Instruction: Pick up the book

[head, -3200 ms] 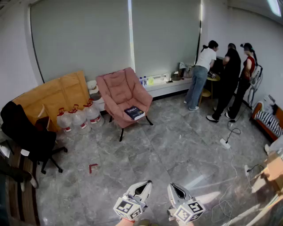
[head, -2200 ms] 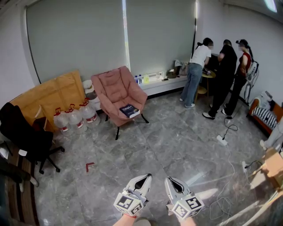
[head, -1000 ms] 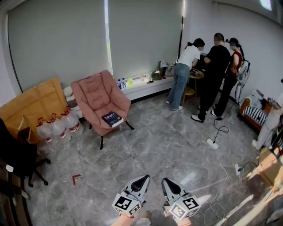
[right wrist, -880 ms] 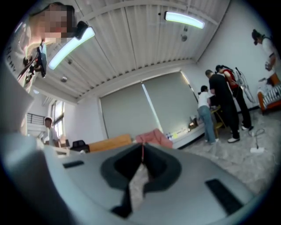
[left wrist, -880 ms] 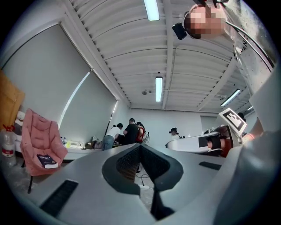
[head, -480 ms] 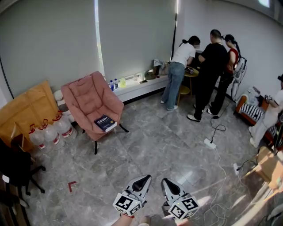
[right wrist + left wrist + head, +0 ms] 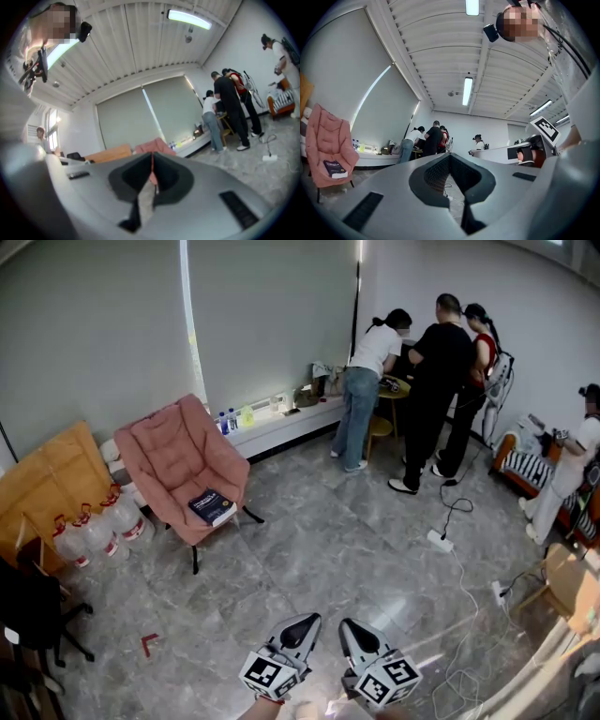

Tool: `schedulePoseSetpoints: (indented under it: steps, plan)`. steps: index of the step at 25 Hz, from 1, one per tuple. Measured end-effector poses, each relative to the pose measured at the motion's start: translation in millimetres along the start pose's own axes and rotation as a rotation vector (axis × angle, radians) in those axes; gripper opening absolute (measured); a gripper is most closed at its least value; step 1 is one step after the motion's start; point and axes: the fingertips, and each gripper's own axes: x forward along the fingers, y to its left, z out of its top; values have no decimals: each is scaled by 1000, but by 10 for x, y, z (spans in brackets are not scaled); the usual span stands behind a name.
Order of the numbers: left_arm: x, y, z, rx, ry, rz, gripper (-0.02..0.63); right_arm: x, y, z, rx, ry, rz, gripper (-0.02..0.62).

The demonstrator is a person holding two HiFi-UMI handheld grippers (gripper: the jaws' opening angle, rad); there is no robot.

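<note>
Book (image 7: 212, 506) on pink chair (image 7: 178, 451) seat, well apart from grippers.
Left gripper (image 7: 304, 622), right gripper (image 7: 349, 626): jaws together, both empty, side by side.

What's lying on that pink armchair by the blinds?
A dark blue book lies flat on the seat of the pink armchair, toward its front edge. The patch of cushion beneath the book is covered, and the print on its cover is too small to read.
</note>
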Motion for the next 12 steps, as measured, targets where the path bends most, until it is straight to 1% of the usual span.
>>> schedulePoseSetpoints:
  steps: [6,12]
  plan:
    - [234,127,-37,16,-2,39,15,180,-225,47,5,16,46,14]
    - [540,317,29,22,-12,94,15,483,-426,225,-17,45,108,14]
